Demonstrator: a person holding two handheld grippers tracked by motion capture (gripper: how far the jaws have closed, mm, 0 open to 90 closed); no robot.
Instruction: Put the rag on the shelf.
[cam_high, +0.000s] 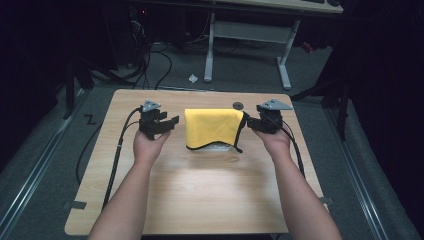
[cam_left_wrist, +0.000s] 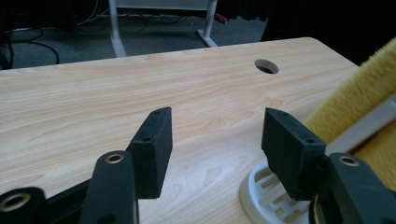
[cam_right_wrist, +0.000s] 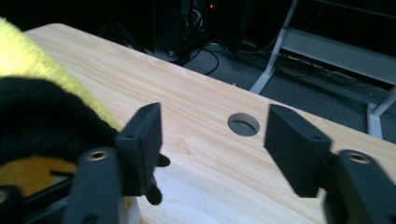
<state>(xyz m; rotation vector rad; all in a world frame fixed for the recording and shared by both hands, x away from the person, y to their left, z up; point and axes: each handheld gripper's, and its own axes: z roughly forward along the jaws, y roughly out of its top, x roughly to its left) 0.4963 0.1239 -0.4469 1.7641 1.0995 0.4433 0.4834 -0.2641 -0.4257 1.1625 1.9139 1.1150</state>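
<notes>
I have a fuzzy yellow microfibre cloth with black edging (cam_high: 212, 127) draped over a pale plastic rack (cam_left_wrist: 261, 198) in the middle of the light wood-grain counter (cam_high: 200, 190). The cloth hangs down the rack's near side, and its black hem curls at the right corner. In the left gripper view the rack's base shows as a rounded, slotted white plastic foot with a grey bar running under the nap of the cloth.

My left gripper (cam_high: 167, 122) sits just left of the cloth, jaws spread wide with nothing between them but bare counter. My right gripper (cam_high: 252, 122) is at the cloth's right edge, also wide open and holding nothing; in the right gripper view its left jaw sits close beside the black hem. A round cable hole (cam_high: 238, 105) lies in the counter just beyond the cloth.
</notes>
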